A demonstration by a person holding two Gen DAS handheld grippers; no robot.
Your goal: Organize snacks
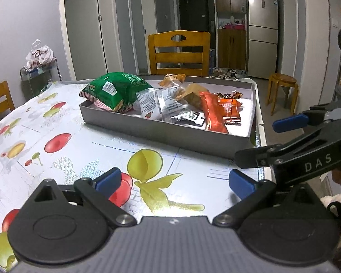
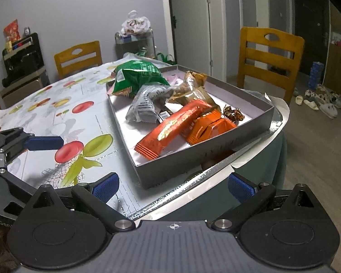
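Note:
A grey shallow box point(image 1: 166, 132) point(image 2: 170, 168) sits on the table near its right edge. It holds a green bag point(image 1: 116, 88) point(image 2: 136, 77), a silver-white packet point(image 1: 161, 104) point(image 2: 145, 104), brown wrapped snacks point(image 1: 191, 93) point(image 2: 193, 88), orange bars point(image 1: 216, 111) point(image 2: 175, 127) and small gold candies point(image 1: 234, 94) point(image 2: 233, 112). My left gripper point(image 1: 175, 182) is open and empty above the tablecloth, short of the box. My right gripper point(image 2: 174, 186) is open and empty at the box's near corner; it also shows in the left wrist view point(image 1: 261, 143).
The table point(image 1: 56, 141) has a fruit-print cloth. A wooden chair point(image 1: 179, 52) point(image 2: 268, 61) stands behind the box, another chair point(image 2: 79, 56) further left. A stool point(image 1: 283, 91), a fridge point(image 1: 262, 31) and a trolley with a white bag point(image 1: 39, 56) stand beyond.

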